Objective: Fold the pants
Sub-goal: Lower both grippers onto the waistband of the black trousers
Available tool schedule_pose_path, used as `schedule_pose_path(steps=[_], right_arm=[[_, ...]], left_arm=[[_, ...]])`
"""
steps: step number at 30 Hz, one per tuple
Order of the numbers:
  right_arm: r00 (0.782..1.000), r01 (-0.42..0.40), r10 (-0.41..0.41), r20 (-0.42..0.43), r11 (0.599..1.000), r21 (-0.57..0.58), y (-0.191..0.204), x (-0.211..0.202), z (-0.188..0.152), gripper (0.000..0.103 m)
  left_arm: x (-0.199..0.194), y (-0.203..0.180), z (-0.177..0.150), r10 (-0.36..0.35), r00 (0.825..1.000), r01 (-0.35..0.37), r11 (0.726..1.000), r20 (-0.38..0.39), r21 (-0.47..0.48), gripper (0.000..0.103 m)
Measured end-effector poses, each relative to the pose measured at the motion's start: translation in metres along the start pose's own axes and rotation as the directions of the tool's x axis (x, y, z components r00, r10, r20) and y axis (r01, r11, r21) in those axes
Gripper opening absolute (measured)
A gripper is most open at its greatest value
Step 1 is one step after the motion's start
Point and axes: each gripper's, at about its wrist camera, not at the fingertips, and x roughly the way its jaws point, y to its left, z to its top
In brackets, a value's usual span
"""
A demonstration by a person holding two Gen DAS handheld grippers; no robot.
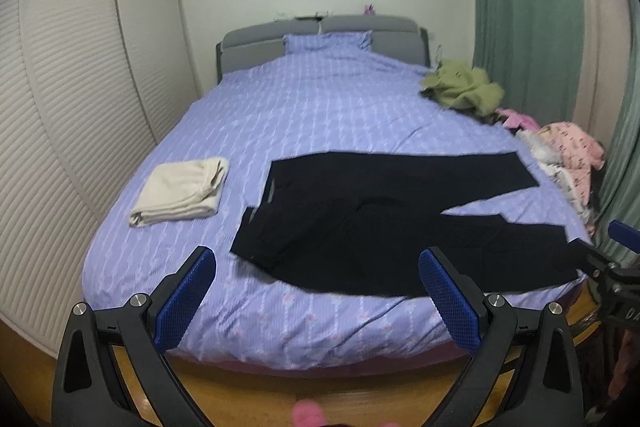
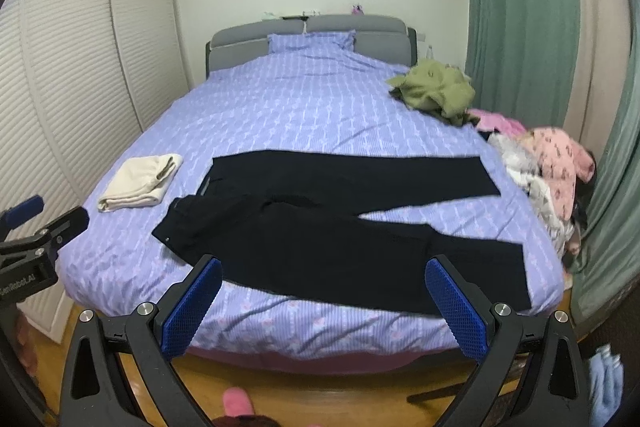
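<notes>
Black pants [image 1: 384, 223] [image 2: 332, 227] lie spread flat across the near part of the bed, waistband to the left, both legs running right and splayed apart. My left gripper [image 1: 318, 259] hovers open above the bed's front edge, near the pants' seat, nothing between its blue pads. My right gripper [image 2: 324, 269] is open too, held over the nearer leg's edge and empty. In the left wrist view the right gripper [image 1: 600, 251] shows at the right edge; in the right wrist view the left gripper [image 2: 40, 223] shows at the left edge.
The bed [image 1: 320, 107] has a lilac patterned cover. A folded cream garment [image 1: 180, 193] [image 2: 138, 183] lies left of the pants. An olive garment [image 1: 460, 87] and a heap of pink and white clothes [image 2: 548, 167] sit along the right edge. Louvred wardrobe doors left, green curtain right, wooden floor below.
</notes>
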Motion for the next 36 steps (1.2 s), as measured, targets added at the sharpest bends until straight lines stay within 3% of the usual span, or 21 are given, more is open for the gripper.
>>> schedule_pose_path(steps=[7,13,21,26,29,33,36], right_arm=[[0.985,-0.004,0.024,-0.169,0.993,0.116,-0.007,0.07,-0.024,0.103],[0.959,0.03,0.024,-0.282,0.982,0.187,0.0,0.148,-0.037,0.103],[0.901,0.149,0.016,-0.435,0.928,0.343,0.009,0.256,-0.061,0.103],[0.876,0.215,0.007,-0.482,0.89,0.403,0.01,0.296,-0.077,0.103],[0.866,0.263,-0.019,-0.5,0.868,0.421,0.006,0.312,-0.087,0.103],[0.855,0.288,-0.009,-0.519,0.84,0.46,-0.005,0.328,-0.099,0.102],[0.853,0.291,0.001,-0.521,0.828,0.479,-0.006,0.336,-0.105,0.102]], left_arm=[[0.057,0.03,-0.027,0.078,0.991,-0.081,0.996,-0.107,-0.03,0.103],[0.128,0.05,-0.033,0.088,0.977,-0.09,0.996,-0.195,0.0,0.103],[0.253,0.076,-0.041,0.032,0.929,-0.042,0.999,-0.369,-0.018,0.103],[0.322,0.084,-0.062,-0.028,0.879,-0.016,0.996,-0.475,-0.087,0.103],[0.348,0.088,-0.07,-0.047,0.863,-0.012,0.993,-0.502,-0.115,0.102],[0.374,0.089,-0.077,-0.038,0.856,-0.023,0.994,-0.516,-0.111,0.1],[0.382,0.085,-0.079,-0.032,0.863,-0.018,0.995,-0.505,-0.094,0.1]])
